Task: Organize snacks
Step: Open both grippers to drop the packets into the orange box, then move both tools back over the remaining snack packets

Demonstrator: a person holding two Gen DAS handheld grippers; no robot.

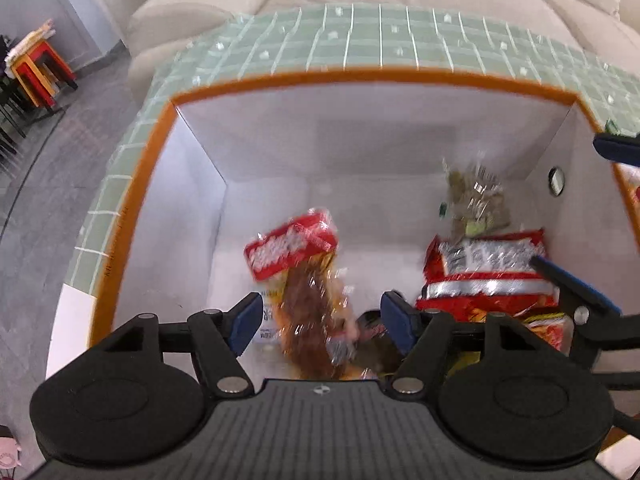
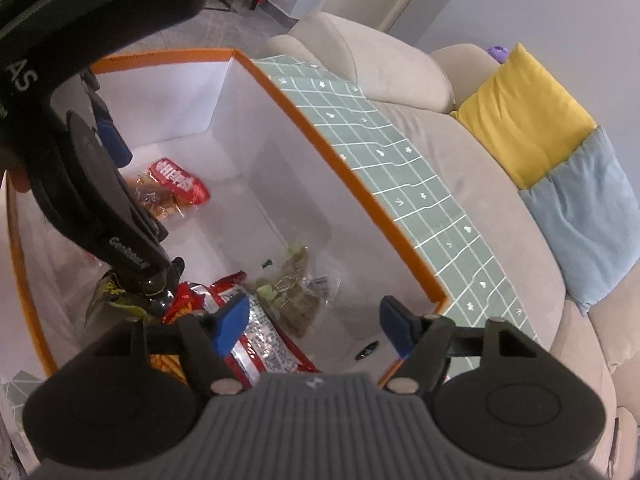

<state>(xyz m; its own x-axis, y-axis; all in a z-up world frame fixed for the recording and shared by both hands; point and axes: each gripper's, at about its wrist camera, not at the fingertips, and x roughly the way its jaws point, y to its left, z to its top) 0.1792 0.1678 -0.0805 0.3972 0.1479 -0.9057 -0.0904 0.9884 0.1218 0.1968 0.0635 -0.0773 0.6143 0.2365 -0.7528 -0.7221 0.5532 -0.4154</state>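
Holding the snacks: white box [image 1: 200, 168] with orange rim, on a beige sofa [image 2: 460, 184]
Red-topped packet [image 1: 294, 254]: blurred, between the spread fingers of the left gripper [image 1: 324, 320], pads clear of it
Red and silver packet [image 2: 260, 328]: lying on the box floor, beside a clear packet of greenish snacks [image 2: 294, 292]
Right gripper [image 2: 314, 322]: jaws wide, gripping nothing, above the box's near corner

Both tongs [image 1: 322, 316] [image 2: 314, 320] agape, angled downward
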